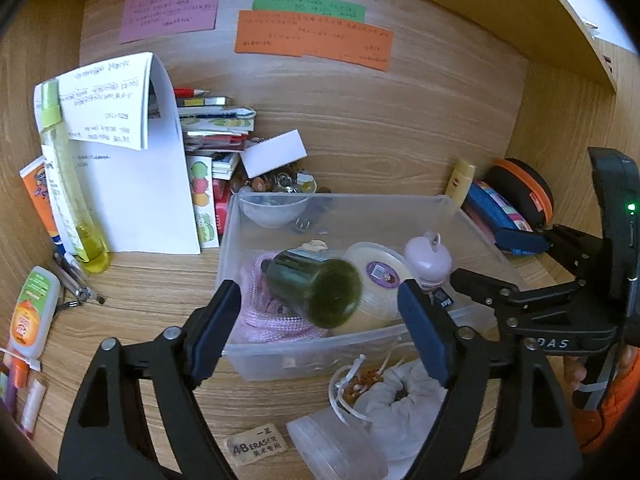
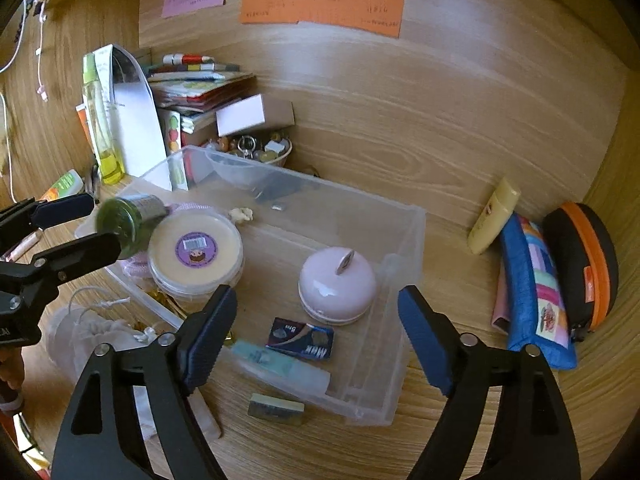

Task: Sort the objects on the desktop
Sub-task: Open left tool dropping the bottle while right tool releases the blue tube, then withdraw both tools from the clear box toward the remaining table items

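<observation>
Left gripper [image 1: 320,324]: jaws spread wide over the near edge of the bin; the green bottle lies between them, and neither pad presses on it.
Right gripper [image 2: 318,332]: jaws spread, nothing pinched; they hang above the near right part of the bin.
Clear plastic bin [image 2: 408,240]: stands on the desk [image 2: 440,140], open at the top.
Green bottle [image 1: 316,292]: dark glass, tipped on its side in the left end of the bin, resting on a pink cord [image 1: 276,316] and against the round tub.
Round tub [image 2: 195,250]: cream lid with a purple sticker, just right of the bottle.
Pink round case [image 2: 337,285]: in the middle of the bin, apart from the tub.
Blue battery card [image 2: 300,338]: flat on the bin floor, near side.
Eraser [image 1: 258,446]: on the desk in front of the bin.
Cloth pouch [image 1: 404,404]: white, drawstring, outside the bin's near wall.
Far right: yellow tube [image 2: 494,216], blue pencil case [image 2: 532,288], black and orange pouch [image 2: 584,268], side by side.
Far left: papers [image 1: 132,168], a tall yellow spray bottle [image 1: 68,184].
</observation>
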The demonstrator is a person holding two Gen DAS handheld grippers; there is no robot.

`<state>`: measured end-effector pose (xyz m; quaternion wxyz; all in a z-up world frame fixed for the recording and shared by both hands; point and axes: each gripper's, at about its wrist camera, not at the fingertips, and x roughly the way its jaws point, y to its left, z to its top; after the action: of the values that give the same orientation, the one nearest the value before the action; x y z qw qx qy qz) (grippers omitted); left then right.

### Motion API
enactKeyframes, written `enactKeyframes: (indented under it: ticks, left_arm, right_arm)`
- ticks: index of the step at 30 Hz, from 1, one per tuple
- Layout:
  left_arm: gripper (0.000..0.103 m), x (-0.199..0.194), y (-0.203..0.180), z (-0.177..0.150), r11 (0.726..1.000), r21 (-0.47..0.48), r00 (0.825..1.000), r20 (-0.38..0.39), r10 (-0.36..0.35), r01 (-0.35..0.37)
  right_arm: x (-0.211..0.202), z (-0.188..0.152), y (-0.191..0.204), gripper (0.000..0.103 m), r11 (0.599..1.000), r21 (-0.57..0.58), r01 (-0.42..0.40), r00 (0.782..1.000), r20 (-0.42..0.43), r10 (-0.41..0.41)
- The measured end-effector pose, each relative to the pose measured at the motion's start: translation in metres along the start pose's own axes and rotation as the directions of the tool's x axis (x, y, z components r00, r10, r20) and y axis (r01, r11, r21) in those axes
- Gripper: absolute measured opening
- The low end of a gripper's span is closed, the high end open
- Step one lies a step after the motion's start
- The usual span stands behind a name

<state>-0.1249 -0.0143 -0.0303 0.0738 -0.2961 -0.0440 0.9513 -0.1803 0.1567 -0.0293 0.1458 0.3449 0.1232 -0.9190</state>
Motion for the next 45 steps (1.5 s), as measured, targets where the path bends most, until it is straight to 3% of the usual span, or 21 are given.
enactKeyframes:
  ticks: [6, 15, 24, 27, 37, 45]
  left_arm:
    - [0.092, -0.014, 0.0, 0.002, 0.999, 0.002, 0.999, 0.038, 0.032, -0.032]
    - [0.098, -0.039, -0.005, 0.001, 0.998, 0.006, 0.996, 0.073, 0.06, -0.061]
    - [0.1, -0.066, 0.014, -0.008, 0.992, -0.037, 0.988, 0.089, 0.126, -0.124]
    - [0.1, -0.071, 0.019, -0.016, 0.99, -0.055, 0.988, 0.072, 0.134, -0.13]
    - [0.1, -0.071, 0.016, -0.053, 0.991, -0.039, 0.991, -0.002, 0.131, -0.131]
    - [0.1, -0.061, 0.009, -0.08, 0.993, 0.073, 0.992, -0.081, 0.097, -0.091]
  right_arm:
    - [-0.013, 0.003, -0.002, 0.084, 1.0, 0.01, 0.001, 1.0, 0.019, -0.001]
    - [-0.038, -0.005, -0.012, 0.084, 0.998, 0.067, -0.004, 0.999, 0.033, 0.002]
    - [-0.07, -0.027, -0.029, 0.087, 0.994, 0.099, 0.037, 0.997, 0.069, -0.044]
    - [-0.074, -0.035, -0.033, 0.094, 0.992, 0.112, 0.056, 0.996, 0.067, -0.063]
    - [-0.074, -0.066, -0.043, 0.094, 0.99, 0.122, 0.069, 0.997, 0.014, -0.071]
    - [-0.061, -0.094, -0.038, 0.094, 0.994, 0.109, 0.034, 0.997, -0.066, -0.027]
